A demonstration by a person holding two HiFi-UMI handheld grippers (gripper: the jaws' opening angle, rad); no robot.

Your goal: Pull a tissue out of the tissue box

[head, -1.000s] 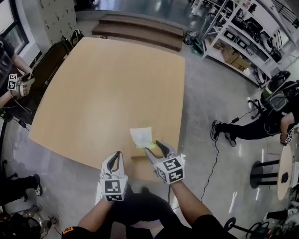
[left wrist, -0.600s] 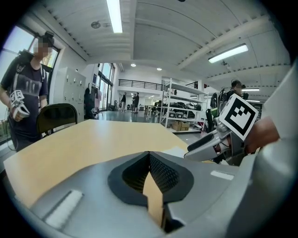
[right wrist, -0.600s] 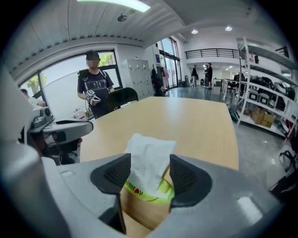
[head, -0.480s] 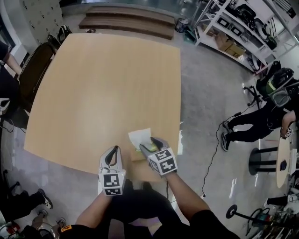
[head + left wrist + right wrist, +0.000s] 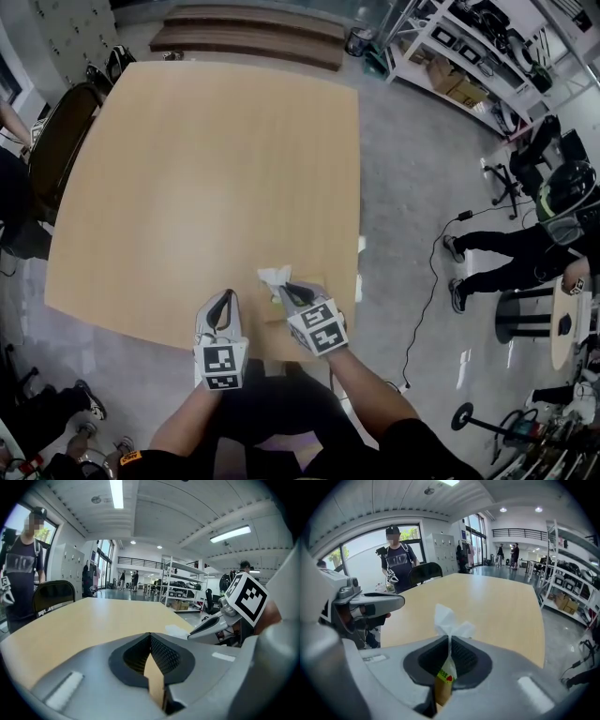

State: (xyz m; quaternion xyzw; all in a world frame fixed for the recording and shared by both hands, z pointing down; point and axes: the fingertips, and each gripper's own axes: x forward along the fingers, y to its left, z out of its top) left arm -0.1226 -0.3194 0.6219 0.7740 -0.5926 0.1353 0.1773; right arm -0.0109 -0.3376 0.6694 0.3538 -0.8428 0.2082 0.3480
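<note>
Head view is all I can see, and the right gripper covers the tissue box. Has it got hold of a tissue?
Observer: Yes. In the right gripper view the right gripper is closing, with the white tissue pinched between its jaws and sticking out past their tips.
Operator: Is the left gripper gripping anything?
Observer: No. The left gripper has its jaws together with nothing between them; only the table shows beyond.
Operator: Can you see the box itself?
Observer: Only a sliver. The tissue box shows yellow and green print in the gap below the right gripper's jaws.
</note>
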